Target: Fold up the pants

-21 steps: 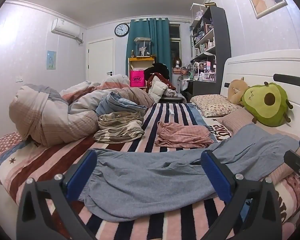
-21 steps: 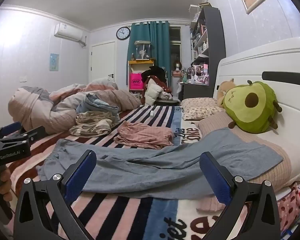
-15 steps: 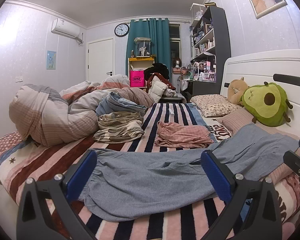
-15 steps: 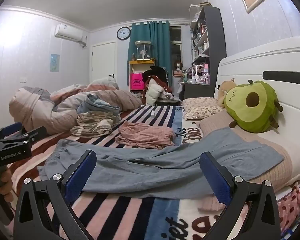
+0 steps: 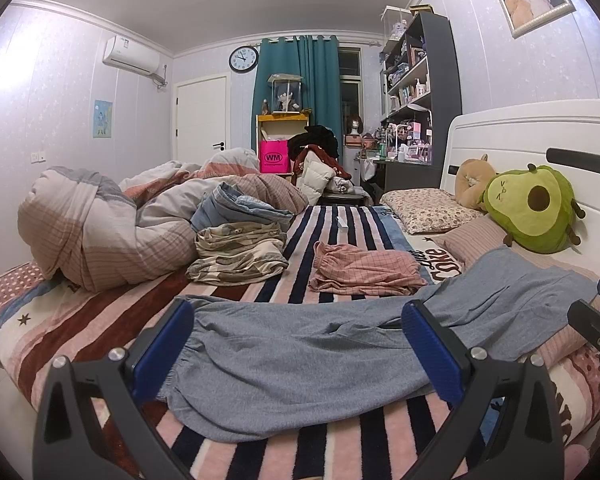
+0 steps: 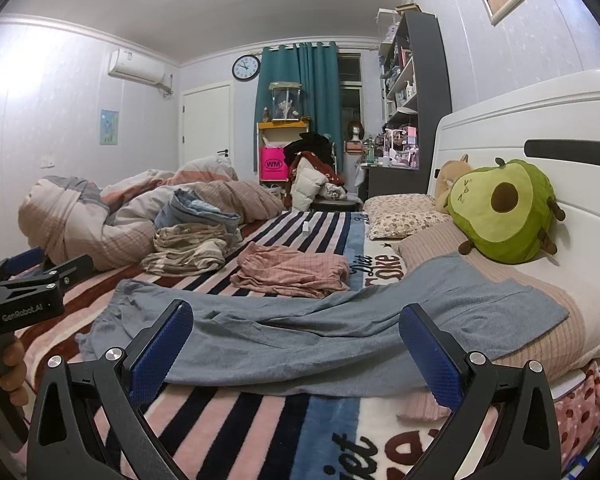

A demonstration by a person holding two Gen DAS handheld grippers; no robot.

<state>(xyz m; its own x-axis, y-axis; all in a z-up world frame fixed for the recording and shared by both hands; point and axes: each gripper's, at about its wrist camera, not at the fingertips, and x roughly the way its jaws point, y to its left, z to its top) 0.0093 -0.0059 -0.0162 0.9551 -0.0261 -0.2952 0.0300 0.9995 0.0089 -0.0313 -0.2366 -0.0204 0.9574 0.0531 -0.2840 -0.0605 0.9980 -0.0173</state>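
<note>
Grey-blue pants (image 5: 320, 356) lie spread across the striped bed, cuffs at the left, waist up on a striped pillow at the right; they also show in the right wrist view (image 6: 332, 332). My left gripper (image 5: 300, 340) is open and empty, hovering just short of the leg cuffs. My right gripper (image 6: 296, 344) is open and empty, near the pants' front edge around the middle. The left gripper's body shows at the left edge of the right wrist view (image 6: 24, 300), and the right gripper at the right edge of the left wrist view (image 5: 596, 320).
Folded pink checked clothes (image 5: 364, 272) lie just behind the pants. A pile of clothes (image 5: 236, 252) and a bundled duvet (image 5: 100, 224) lie at the back left. An avocado plush (image 6: 504, 212) and pillows (image 6: 404, 212) rest by the white headboard (image 6: 540, 120).
Both grippers have shifted only slightly; the right wrist view has edged a little towards the pants. Both stay open and the pants have not moved.
</note>
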